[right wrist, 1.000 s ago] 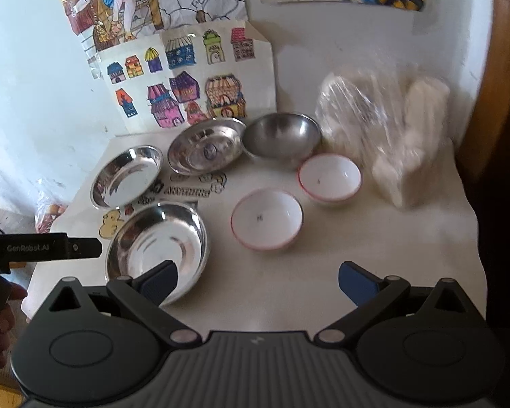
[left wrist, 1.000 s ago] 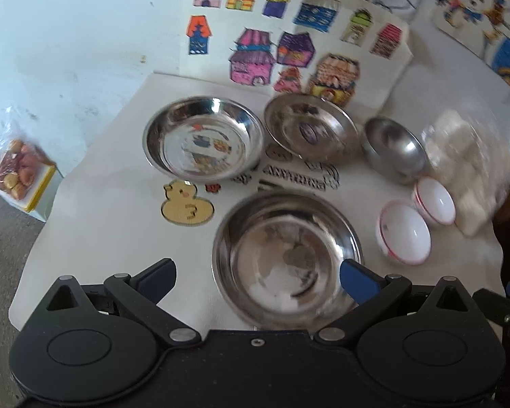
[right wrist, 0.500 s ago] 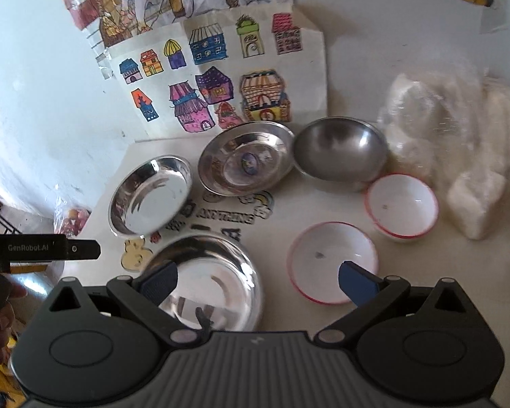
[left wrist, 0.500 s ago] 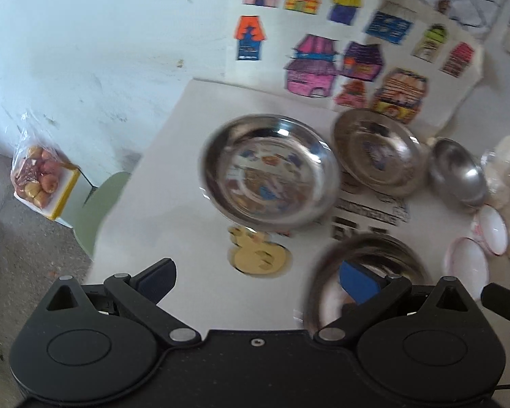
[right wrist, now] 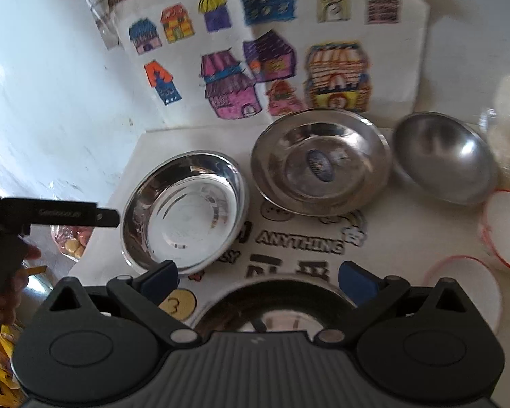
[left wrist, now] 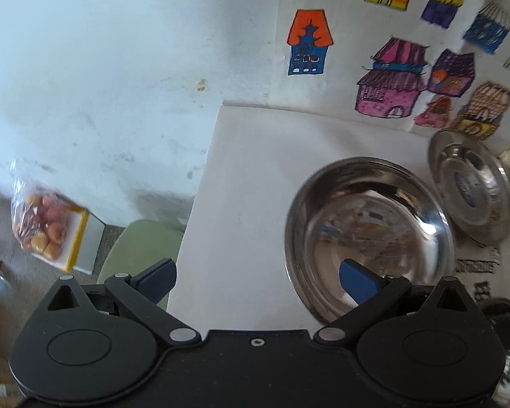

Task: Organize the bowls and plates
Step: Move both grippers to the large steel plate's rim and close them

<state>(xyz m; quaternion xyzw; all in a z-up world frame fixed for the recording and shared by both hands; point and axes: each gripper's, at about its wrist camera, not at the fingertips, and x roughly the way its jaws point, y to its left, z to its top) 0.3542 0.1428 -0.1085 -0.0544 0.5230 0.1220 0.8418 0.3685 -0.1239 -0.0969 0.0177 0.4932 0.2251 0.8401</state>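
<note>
On the white table (right wrist: 384, 258), 3 steel dishes stand in a back row: a steel plate (right wrist: 187, 210) at the left, a wider steel plate with a blue label (right wrist: 319, 166) just beside it, and a deep steel bowl (right wrist: 445, 159) to the right. A 4th steel plate (right wrist: 272, 309) lies nearest, partly hidden beneath the right gripper (right wrist: 257, 277), whose blue-padded fingers (right wrist: 159, 277) are spread wide apart and grip nothing. At the right edge sit 2 red-rimmed white bowls (right wrist: 506, 231), close together. A yellow duck sticker (right wrist: 178, 302) marked 3 shows by the left fingertip.

Seen from the left wrist, the left gripper (left wrist: 256, 278) hovers over the table's left edge, its fingers also wide apart and empty; the right finger overlaps the near rim of the left steel plate (left wrist: 367, 224), though contact cannot be told. House drawings (left wrist: 391, 78) hang on the wall behind. Below the table are a green stool (left wrist: 142, 248) and a bag of fruit (left wrist: 39, 224).
</note>
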